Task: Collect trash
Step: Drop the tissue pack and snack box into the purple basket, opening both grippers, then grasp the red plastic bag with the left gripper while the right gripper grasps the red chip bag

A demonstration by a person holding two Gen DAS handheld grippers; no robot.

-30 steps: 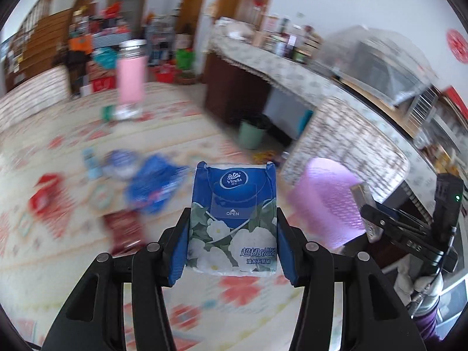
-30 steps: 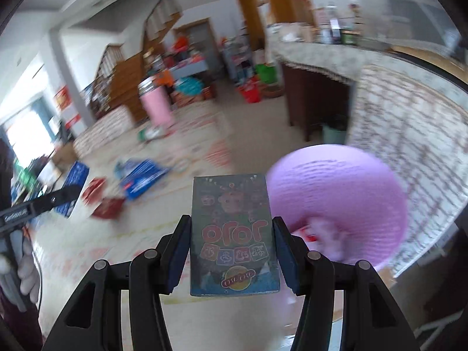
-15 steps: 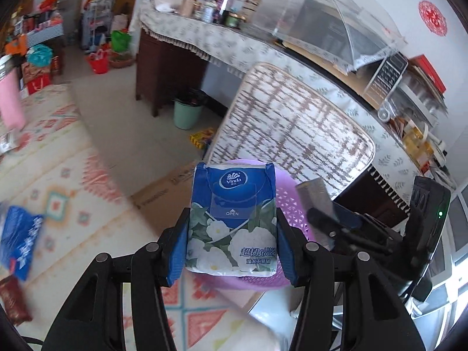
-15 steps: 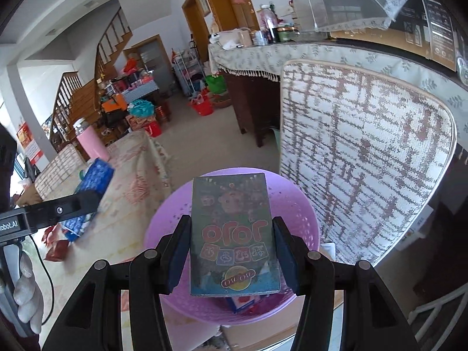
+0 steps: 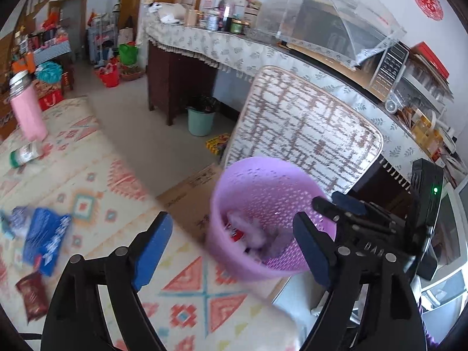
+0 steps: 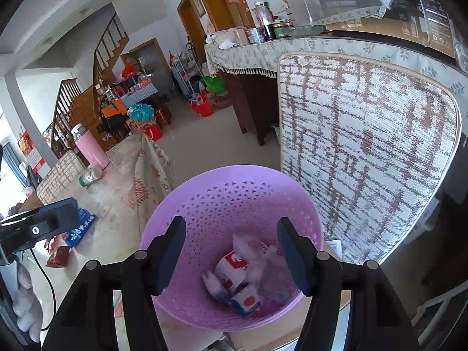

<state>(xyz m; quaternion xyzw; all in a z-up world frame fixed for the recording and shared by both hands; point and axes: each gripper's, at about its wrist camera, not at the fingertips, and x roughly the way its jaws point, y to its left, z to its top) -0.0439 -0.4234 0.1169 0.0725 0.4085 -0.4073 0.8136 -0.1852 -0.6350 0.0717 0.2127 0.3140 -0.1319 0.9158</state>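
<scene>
i see a patterned tablecloth (image 5: 87, 181) covering the table, with a pink bottle (image 5: 27, 111) standing at the far end and a small green-capped jar (image 5: 25, 155) lying beside it. nearer me lie a blue packet (image 5: 44, 239) and a dark red wrapper (image 5: 32, 295).

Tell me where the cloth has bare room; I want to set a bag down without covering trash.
Bare tablecloth lies between the purple basket and the blue wrapper. The far-left edge is crowded: blue wrapper, red packet, green-capped bottle, pink flask.
</scene>
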